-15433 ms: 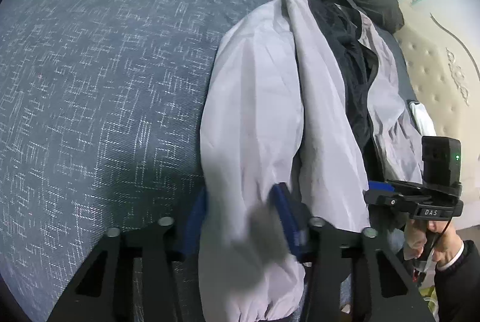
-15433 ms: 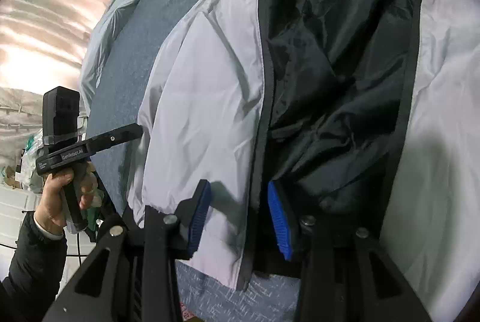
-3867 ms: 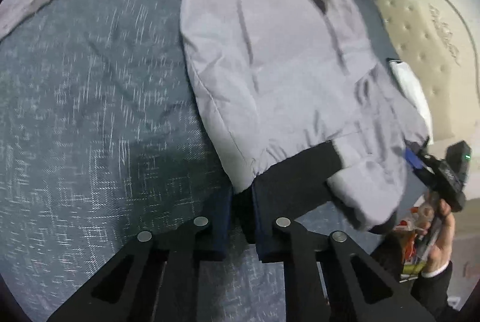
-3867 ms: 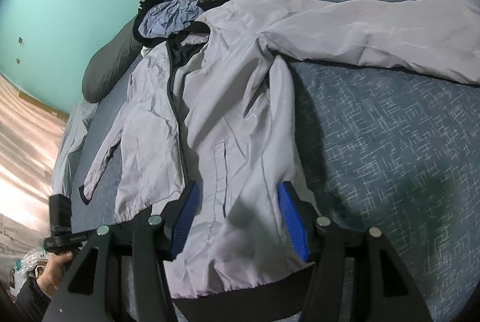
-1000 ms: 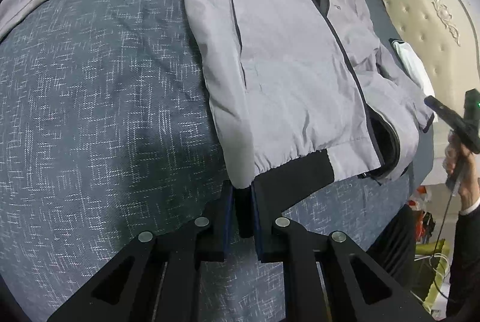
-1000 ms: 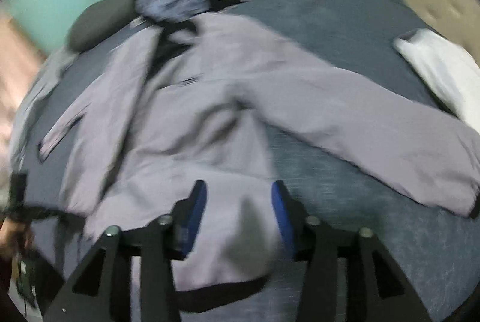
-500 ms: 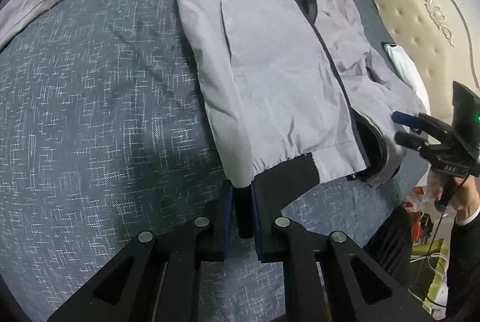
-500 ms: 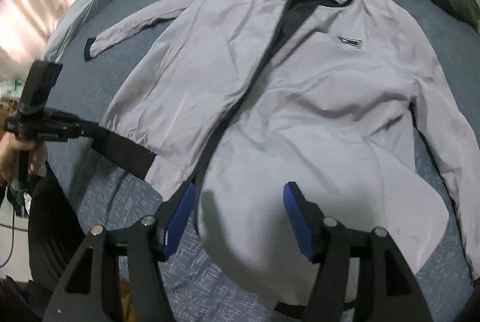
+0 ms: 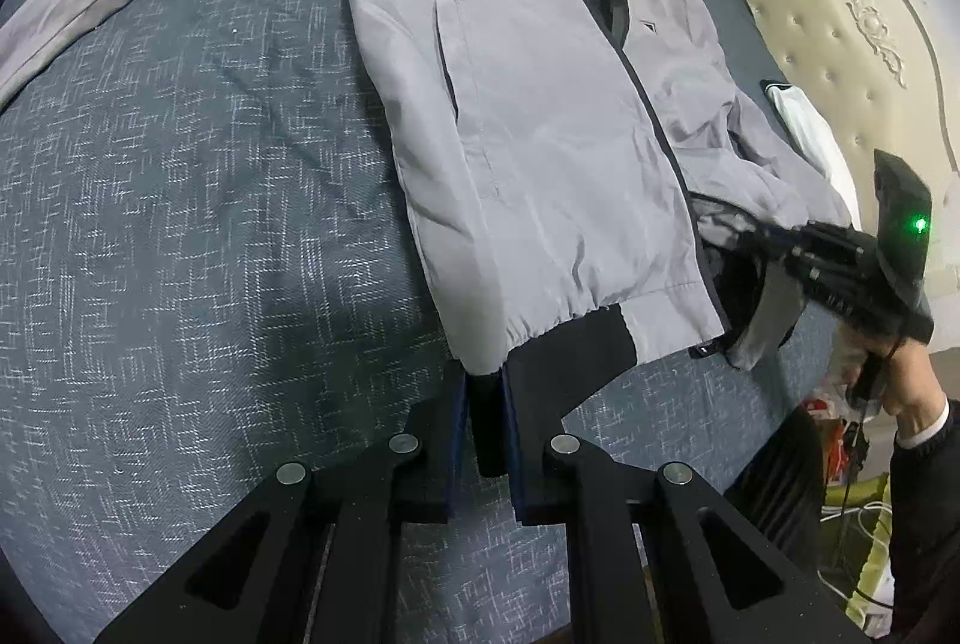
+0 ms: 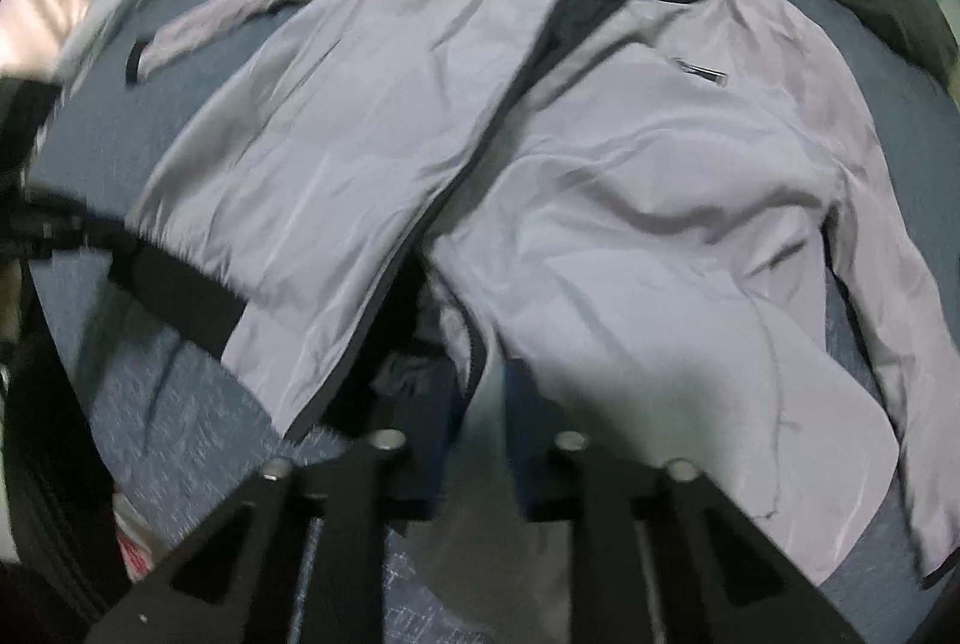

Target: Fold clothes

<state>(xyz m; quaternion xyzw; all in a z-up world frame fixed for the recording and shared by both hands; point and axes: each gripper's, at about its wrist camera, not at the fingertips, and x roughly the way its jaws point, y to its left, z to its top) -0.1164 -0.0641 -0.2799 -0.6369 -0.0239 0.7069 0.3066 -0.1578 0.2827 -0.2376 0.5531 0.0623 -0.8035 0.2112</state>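
Left wrist: left gripper [image 9: 483, 422] pinches jacket [image 9: 540, 116] hem at bed [image 9: 180, 224] edge.

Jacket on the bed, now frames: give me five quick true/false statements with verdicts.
1. The left gripper is shut on the black hem band of the grey jacket. True.
2. The jacket lies on a bare wooden floor. False: it lies on a dark blue bedspread.
3. The right gripper stands wide open above the bed. False: its fingers are close together at the jacket's front edge, though blur hides the grip.
4. A tufted cream headboard is in view. True.
5. The jacket is folded into a square. False: it is spread out.
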